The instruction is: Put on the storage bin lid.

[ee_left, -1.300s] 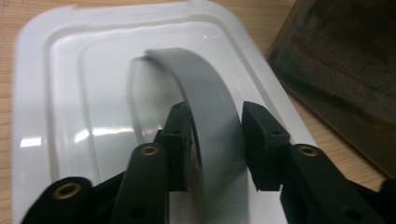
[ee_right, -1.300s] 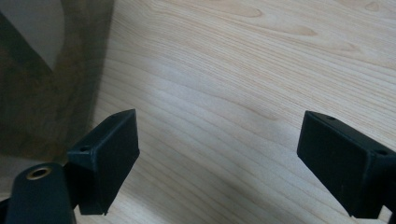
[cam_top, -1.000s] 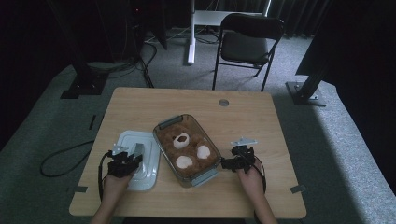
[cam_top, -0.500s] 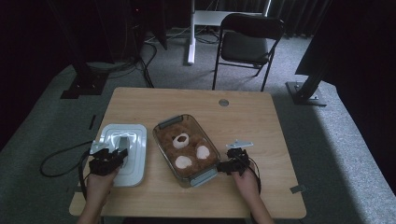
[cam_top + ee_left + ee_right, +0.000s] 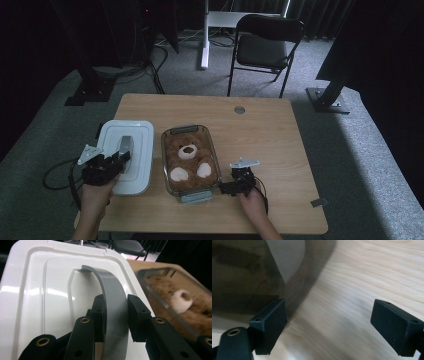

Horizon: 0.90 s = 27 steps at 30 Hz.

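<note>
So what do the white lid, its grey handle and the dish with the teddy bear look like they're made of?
White lid: likely glossy plastic, with bright reflections. Grey handle: matte, probably plastic or rubber. Dish: clear glass or plastic, see-through walls. Teddy bear: brown plush.

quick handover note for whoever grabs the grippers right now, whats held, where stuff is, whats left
Left gripper: shut on the grey handle of the white lid, which sits left of the glass dish.
Right gripper: open, nothing between the jaws, low over the table at the dish's near right corner.
Teddy bear lies inside the dish, face up.
Done: bear is in, lid is gripped.
Left: probably steady the dish with the right gripper, carry the lid over and seat it on the dish.
</note>
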Available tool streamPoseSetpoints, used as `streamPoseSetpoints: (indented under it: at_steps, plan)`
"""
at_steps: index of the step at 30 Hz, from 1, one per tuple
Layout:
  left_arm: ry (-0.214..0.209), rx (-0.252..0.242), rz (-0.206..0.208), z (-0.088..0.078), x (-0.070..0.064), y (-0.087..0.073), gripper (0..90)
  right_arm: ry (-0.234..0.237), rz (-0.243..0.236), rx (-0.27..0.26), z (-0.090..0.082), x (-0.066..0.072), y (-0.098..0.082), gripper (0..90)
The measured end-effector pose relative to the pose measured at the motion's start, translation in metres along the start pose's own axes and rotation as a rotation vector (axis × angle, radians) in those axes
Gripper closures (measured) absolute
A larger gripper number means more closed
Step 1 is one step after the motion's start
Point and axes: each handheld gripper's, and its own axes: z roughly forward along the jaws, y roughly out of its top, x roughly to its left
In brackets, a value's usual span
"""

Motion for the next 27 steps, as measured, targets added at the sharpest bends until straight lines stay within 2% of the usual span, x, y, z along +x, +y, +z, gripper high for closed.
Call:
streamPoseSetpoints:
  at_steps: [6,8,12,14,16,19,21,23,27]
  plan:
    - [-0.032,-0.014,0.028,-0.006,-0.009,0.010,70.5,0.022,-0.035,0.019,0.012,0.022,0.003,12.8]
    - [-0.046,-0.020,0.024,-0.007,-0.009,0.013,70.5,0.029,-0.041,0.015,0.015,0.028,0.003,12.8]
    - [-0.064,-0.029,0.030,-0.012,-0.011,0.019,70.6,0.033,-0.050,0.029,0.023,0.036,0.004,12.8]
    - [-0.088,-0.030,0.025,-0.013,-0.013,0.022,70.6,0.041,-0.063,0.031,0.027,0.040,0.005,12.8]
    - [-0.095,-0.031,0.042,-0.013,-0.018,0.024,70.7,0.060,-0.068,0.039,0.031,0.044,0.007,12.8]
    - [-0.116,-0.026,0.060,-0.009,-0.027,0.027,70.7,0.083,-0.121,0.046,0.038,0.056,0.011,12.7]
    - [-0.140,-0.017,0.074,-0.004,-0.036,0.029,70.7,0.068,-0.154,0.046,0.039,0.062,0.012,12.6]
    - [-0.172,-0.001,0.092,0.002,-0.045,0.031,70.8,0.050,-0.165,0.039,0.037,0.062,0.013,12.6]
    - [-0.218,0.029,0.119,0.015,-0.064,0.033,70.9,0.020,-0.139,0.025,0.029,0.050,0.011,12.6]
